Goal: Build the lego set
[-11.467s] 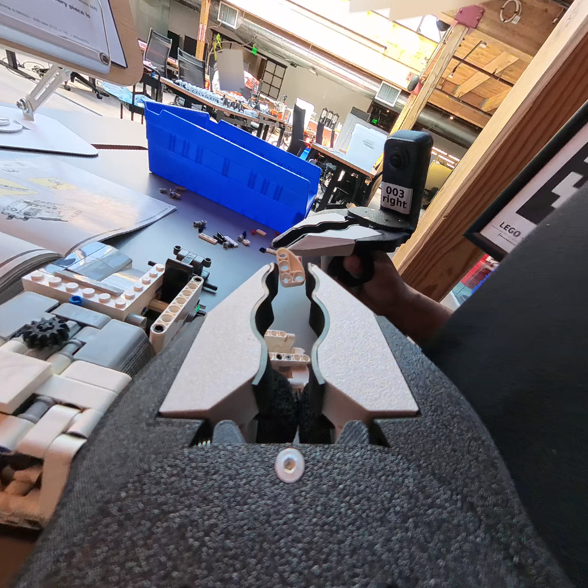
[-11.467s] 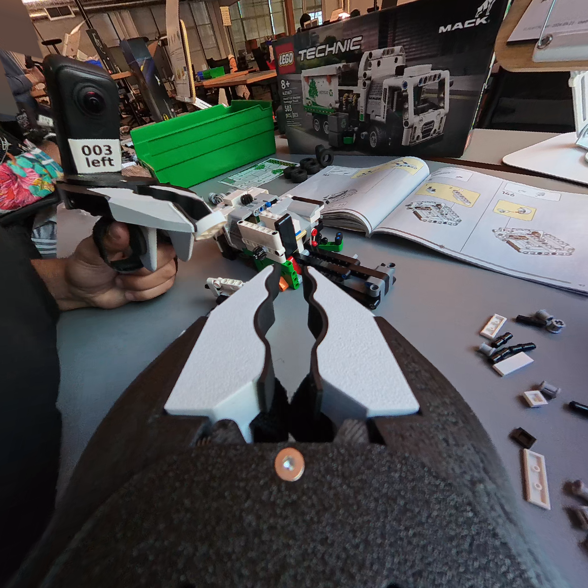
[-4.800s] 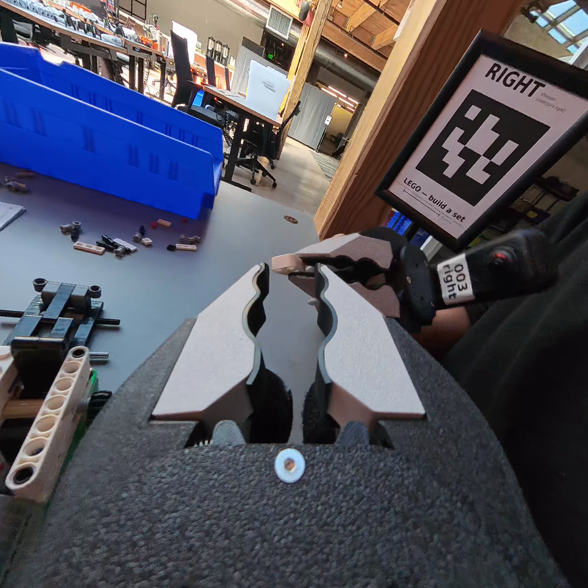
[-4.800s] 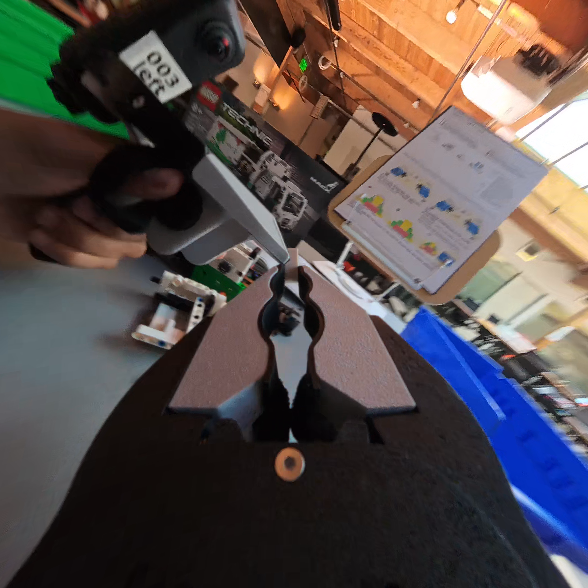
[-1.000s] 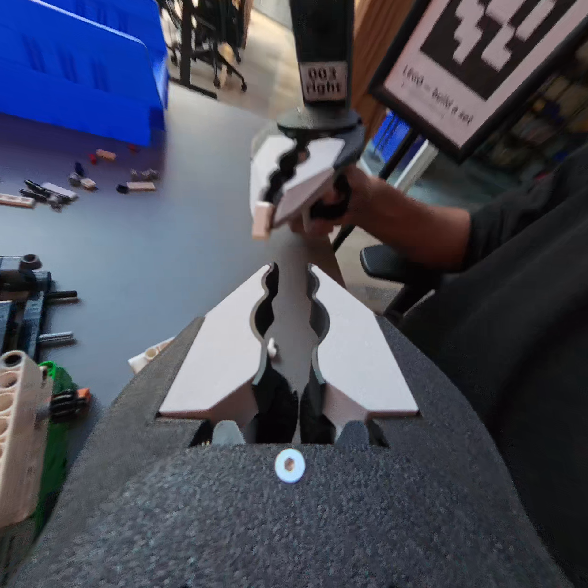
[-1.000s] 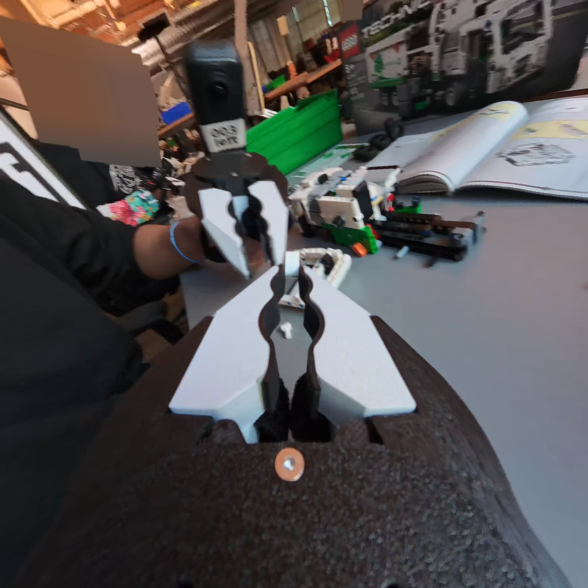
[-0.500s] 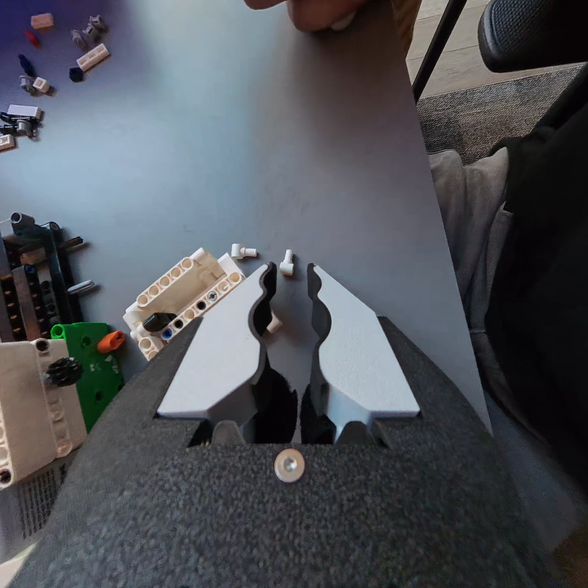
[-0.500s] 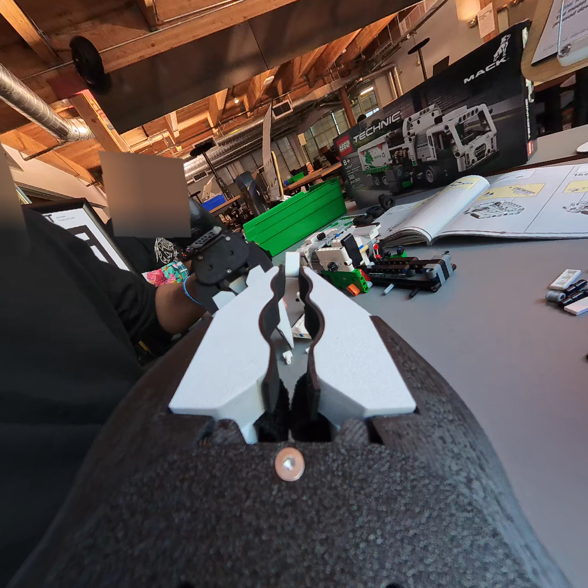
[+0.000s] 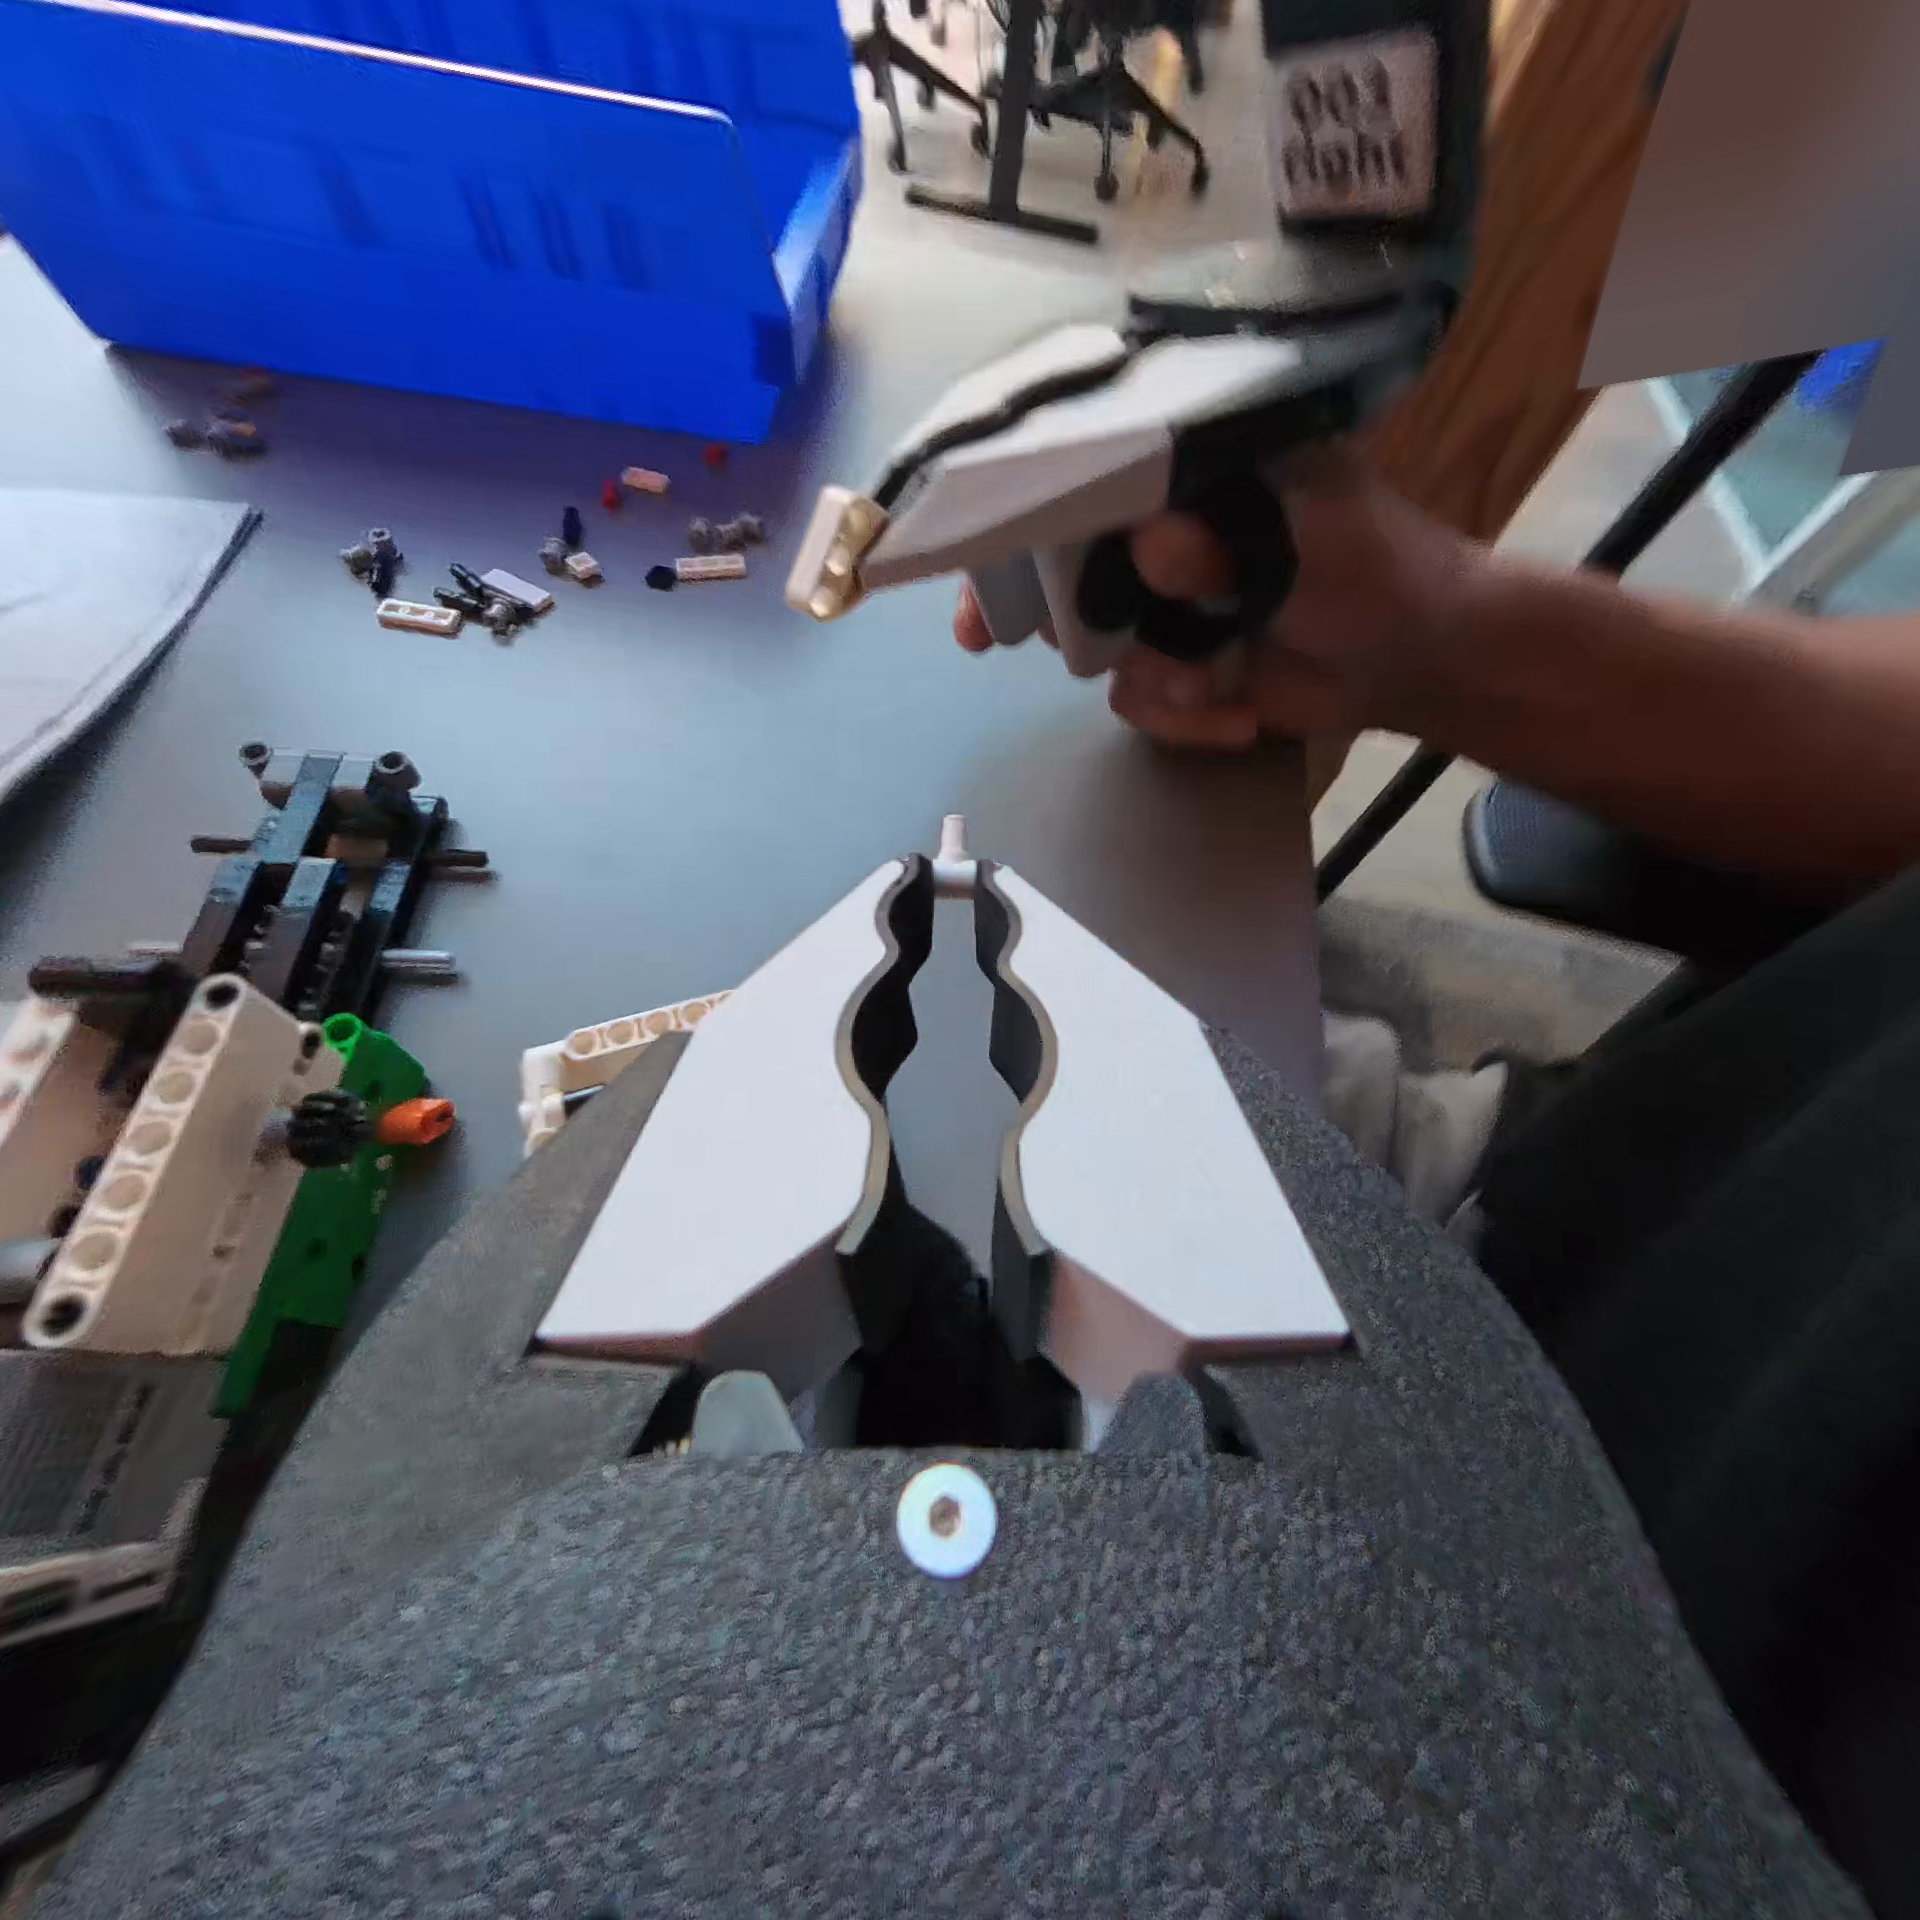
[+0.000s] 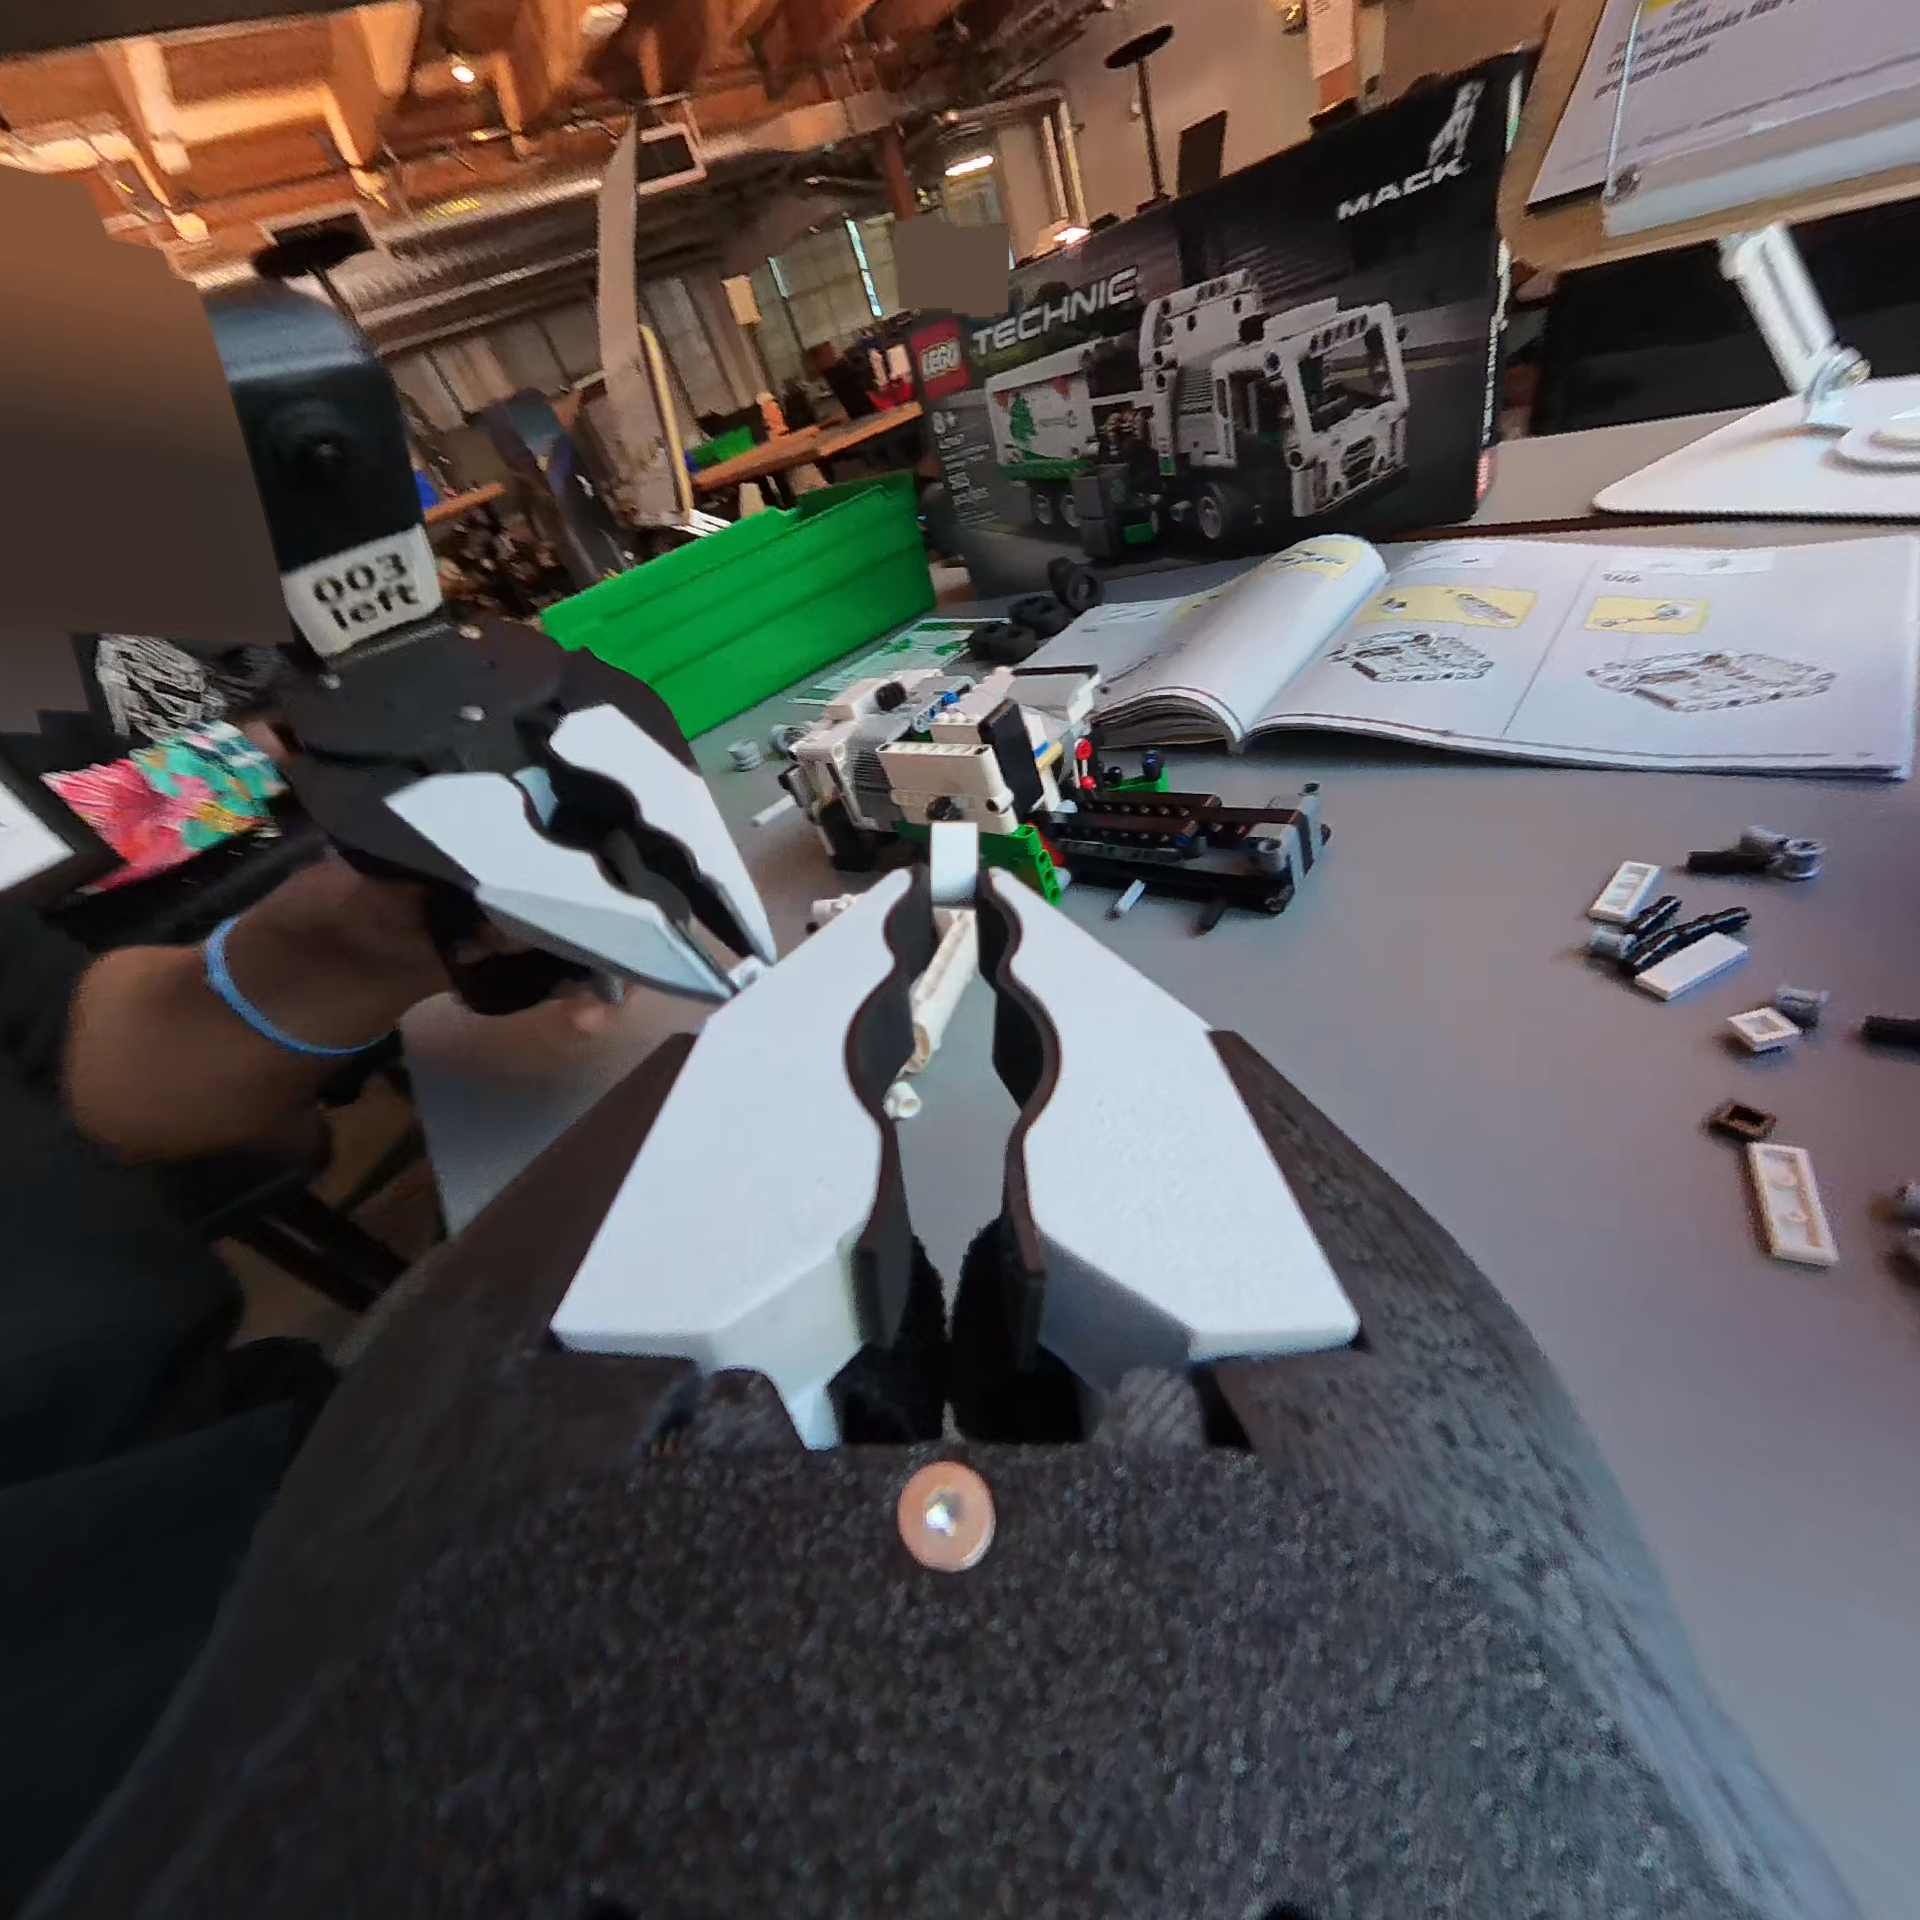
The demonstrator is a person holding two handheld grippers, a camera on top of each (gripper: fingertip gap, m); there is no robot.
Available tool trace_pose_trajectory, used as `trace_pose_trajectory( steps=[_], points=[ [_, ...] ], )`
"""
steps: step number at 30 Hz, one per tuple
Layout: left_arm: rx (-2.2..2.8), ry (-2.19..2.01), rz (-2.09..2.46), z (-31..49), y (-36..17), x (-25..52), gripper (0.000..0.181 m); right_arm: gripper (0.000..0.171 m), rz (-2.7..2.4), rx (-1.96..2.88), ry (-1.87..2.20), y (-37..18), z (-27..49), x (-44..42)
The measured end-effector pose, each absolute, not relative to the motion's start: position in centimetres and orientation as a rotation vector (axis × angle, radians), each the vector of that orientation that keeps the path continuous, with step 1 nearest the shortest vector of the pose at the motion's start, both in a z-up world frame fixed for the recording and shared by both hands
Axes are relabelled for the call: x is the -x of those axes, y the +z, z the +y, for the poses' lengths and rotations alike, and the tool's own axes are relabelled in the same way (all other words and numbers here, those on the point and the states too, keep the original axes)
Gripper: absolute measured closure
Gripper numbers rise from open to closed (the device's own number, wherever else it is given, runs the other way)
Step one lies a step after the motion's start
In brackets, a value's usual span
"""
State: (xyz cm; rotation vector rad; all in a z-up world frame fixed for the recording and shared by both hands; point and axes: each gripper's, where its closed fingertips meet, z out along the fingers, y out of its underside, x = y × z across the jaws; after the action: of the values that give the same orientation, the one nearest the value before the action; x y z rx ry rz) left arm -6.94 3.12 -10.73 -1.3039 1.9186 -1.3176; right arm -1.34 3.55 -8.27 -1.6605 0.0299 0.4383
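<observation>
Half a second ago my left gripper (image 9: 956,871) pointed down over two small white pegs lying on the tabletop (image 9: 727,727); now it has lifted level and pinches one small white peg (image 9: 954,854) at its very tips, jaws nearly together, the peg's stub pointing toward 12 o'clock away from me.

In the left wrist view, the half-built truck model (image 9: 208,1101) lies at 9 o'clock on the tabletop, its black chassis running toward 11 o'clock. A white beam frame (image 9: 613,1049) lies just beside my left gripper's left finger. The blue bin (image 9: 416,208) sits at 11 o'clock, with loose small pieces (image 9: 499,592) scattered in front of it.

My right gripper (image 9: 862,551) hangs at 1 o'clock above the tabletop, my right hand (image 9: 1278,623) wrapped round its grip, fingers aimed toward 8 o'clock. Its jaws are clamped narrowly on a short white beam (image 9: 831,556), which juts from the tips. In the right wrist view that short white beam (image 10: 951,868) stands on edge, long axis along the fingers toward 12 o'clock. The open instruction booklet (image 10: 1507,665) lies at 2 o'clock.
</observation>
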Motion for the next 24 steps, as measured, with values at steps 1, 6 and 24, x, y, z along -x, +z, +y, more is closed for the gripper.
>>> trace_pose_trajectory(
  steps=[1, 6, 24],
  points=[
    [1.364, -1.399, 1.848, 3.3, -10.2, 6.7, 0.174, 0.164, 0.017, 1.672, 0.376, -8.4, 3.8, 1.5],
    [1.594, -1.678, 1.631, 4.5, -9.6, 6.4, 0.175, 0.165, -0.117, 1.672, 0.199, -8.3, 4.5, 4.1],
    [1.622, -1.723, 1.544, 4.1, -8.5, 7.0, 0.175, 0.164, -0.232, 1.635, -0.038, -8.1, 4.8, 6.0]
  ],
)
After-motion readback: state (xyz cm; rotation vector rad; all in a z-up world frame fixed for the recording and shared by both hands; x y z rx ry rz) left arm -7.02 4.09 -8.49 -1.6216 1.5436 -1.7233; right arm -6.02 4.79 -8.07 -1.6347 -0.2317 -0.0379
